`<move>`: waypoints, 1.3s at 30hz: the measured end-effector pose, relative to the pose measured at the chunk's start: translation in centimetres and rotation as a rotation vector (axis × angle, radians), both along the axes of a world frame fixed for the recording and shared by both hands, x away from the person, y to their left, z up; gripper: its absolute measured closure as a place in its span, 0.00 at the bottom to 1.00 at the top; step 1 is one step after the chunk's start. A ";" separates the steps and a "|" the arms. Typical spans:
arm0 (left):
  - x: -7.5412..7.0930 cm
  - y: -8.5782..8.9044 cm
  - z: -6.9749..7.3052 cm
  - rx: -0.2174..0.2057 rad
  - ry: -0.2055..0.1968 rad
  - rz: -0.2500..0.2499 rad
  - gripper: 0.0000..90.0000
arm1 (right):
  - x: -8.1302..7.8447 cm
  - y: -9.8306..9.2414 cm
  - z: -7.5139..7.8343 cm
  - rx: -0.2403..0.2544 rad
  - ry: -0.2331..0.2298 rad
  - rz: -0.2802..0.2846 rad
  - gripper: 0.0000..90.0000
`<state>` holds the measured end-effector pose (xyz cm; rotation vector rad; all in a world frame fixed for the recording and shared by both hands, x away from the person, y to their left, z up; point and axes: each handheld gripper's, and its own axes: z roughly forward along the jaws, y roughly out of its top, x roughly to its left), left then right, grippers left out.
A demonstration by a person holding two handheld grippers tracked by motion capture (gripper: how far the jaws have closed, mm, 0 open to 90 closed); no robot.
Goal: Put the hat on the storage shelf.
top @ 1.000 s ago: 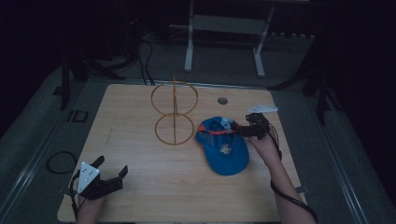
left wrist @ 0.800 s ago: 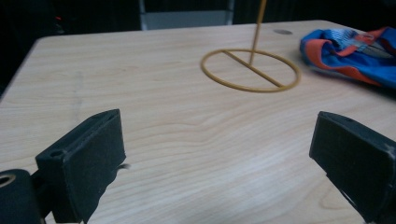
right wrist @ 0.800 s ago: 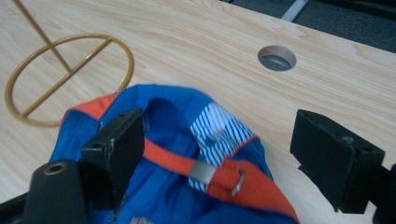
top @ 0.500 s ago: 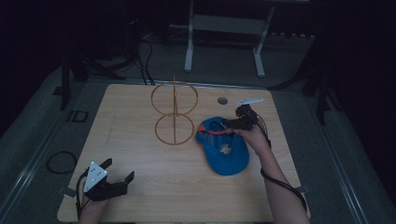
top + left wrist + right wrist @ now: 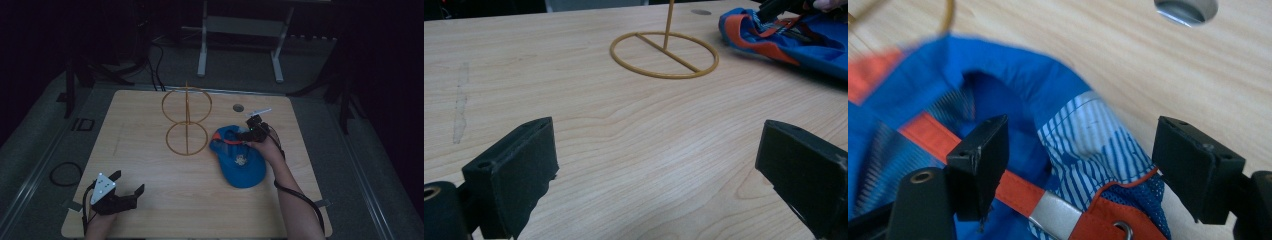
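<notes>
A blue cap with orange trim lies upside down on the right half of the wooden table. My right gripper is open over the cap's rear edge. In the right gripper view, the striped lining, an orange strap and a silver buckle lie between the parted jaws of the right gripper. My left gripper rests open near the front left corner, with bare wood between its jaws. The cap lies far ahead of it.
A gold wire stand with two rings stands upright at mid-table, just left of the cap; its base ring lies flat on the wood. A round cable hole sits at the back. Cables and stand legs lie on the dark floor beyond.
My right gripper has moved left and forward, from beside the cap to over its rear edge. The left gripper has shifted slightly toward the front edge.
</notes>
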<state>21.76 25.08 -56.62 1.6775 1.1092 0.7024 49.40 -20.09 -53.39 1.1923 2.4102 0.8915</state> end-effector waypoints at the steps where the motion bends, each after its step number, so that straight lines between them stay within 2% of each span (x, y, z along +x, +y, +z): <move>1: 0.0 0.0 0.0 -0.003 0.001 -0.003 0.04 | 0.0 0.0 -0.3 -0.010 0.007 0.005 0.25; 6: 0.0 0.2 0.0 -0.007 0.001 0.011 0.04 | -0.1 0.0 -1.2 -0.056 0.019 0.014 0.26; 10: 0.0 0.2 0.0 -0.010 0.005 0.006 0.04 | -0.3 0.1 -1.5 -0.115 0.003 0.053 0.31; 14: 0.0 0.1 -0.1 -0.009 0.009 0.007 0.04 | -0.4 0.0 -1.5 -0.096 0.010 0.062 0.39; 18: 0.0 0.1 -0.1 -0.003 0.012 0.009 0.04 | -0.7 -0.2 -1.4 -0.078 0.006 0.070 0.60; 23: 0.2 0.0 -0.3 0.008 0.024 0.010 0.04 | -1.0 0.0 -1.4 -0.086 -0.012 0.107 0.78; 26: 0.2 0.0 -0.3 0.011 0.029 0.014 0.04 | -1.2 0.2 -1.3 -0.110 -0.019 0.123 0.88; 29: 0.2 0.0 -0.3 0.006 0.031 0.014 0.04 | -1.3 0.5 -1.3 -0.133 -0.030 0.108 0.92; 32: 0.2 0.0 -0.2 0.009 0.034 0.014 0.04 | -1.4 0.4 -1.2 -0.114 -0.010 0.083 0.93; 34: 0.2 0.0 -0.2 0.015 0.030 0.017 0.04 | -1.6 0.3 -1.1 -0.113 -0.012 0.089 0.93; 37: 0.2 0.0 -0.2 0.010 0.029 0.020 0.04 | -2.0 0.0 -0.5 -0.093 -0.032 0.090 0.94; 39: 0.2 0.0 -0.2 0.010 0.030 0.017 0.04 | -2.4 -0.3 0.2 -0.060 -0.046 0.079 0.94</move>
